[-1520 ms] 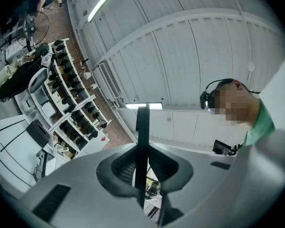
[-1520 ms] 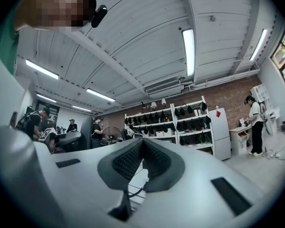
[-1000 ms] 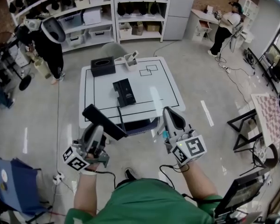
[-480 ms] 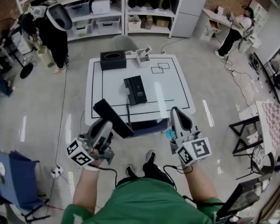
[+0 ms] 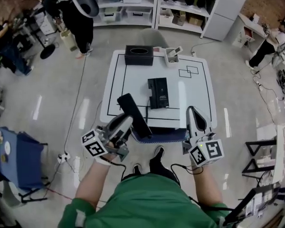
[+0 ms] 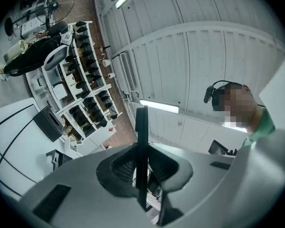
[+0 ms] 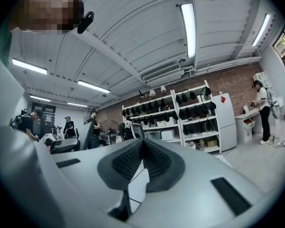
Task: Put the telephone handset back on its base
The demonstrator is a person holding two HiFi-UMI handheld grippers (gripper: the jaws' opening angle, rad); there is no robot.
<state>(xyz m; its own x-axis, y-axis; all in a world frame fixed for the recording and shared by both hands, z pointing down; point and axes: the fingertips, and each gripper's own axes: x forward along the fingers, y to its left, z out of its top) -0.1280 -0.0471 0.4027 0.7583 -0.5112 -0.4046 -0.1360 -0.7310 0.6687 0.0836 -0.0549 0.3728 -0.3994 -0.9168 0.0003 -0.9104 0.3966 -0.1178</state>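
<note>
The black telephone base [image 5: 157,92] lies in the middle of the white table [image 5: 199,96]. My left gripper [image 5: 127,121] is shut on the black handset [image 5: 133,114], which it holds tilted over the table's front edge, to the near left of the base. A dark cord [image 5: 147,112] runs from the base towards the handset. In the left gripper view the handset [image 6: 141,127] shows edge-on as a thin black bar clamped between the jaws of the left gripper [image 6: 141,163]. My right gripper [image 5: 194,110] hovers at the front right edge, shut and empty; in its own view the right gripper [image 7: 142,145] has its pads pressed together.
A black tissue box [image 5: 138,55] and a white holder [image 5: 172,56] stand at the table's far edge. Shelves [image 5: 180,4] line the back wall. A person [image 5: 83,13] stands at far left, another person [image 5: 266,51] at far right. A blue bin [image 5: 16,156] sits on the floor at left.
I have stepped closer to the table. Both grippers have moved forward and right, and the handset now hangs over the front edge, nearer the base. Both grippers stay shut.
</note>
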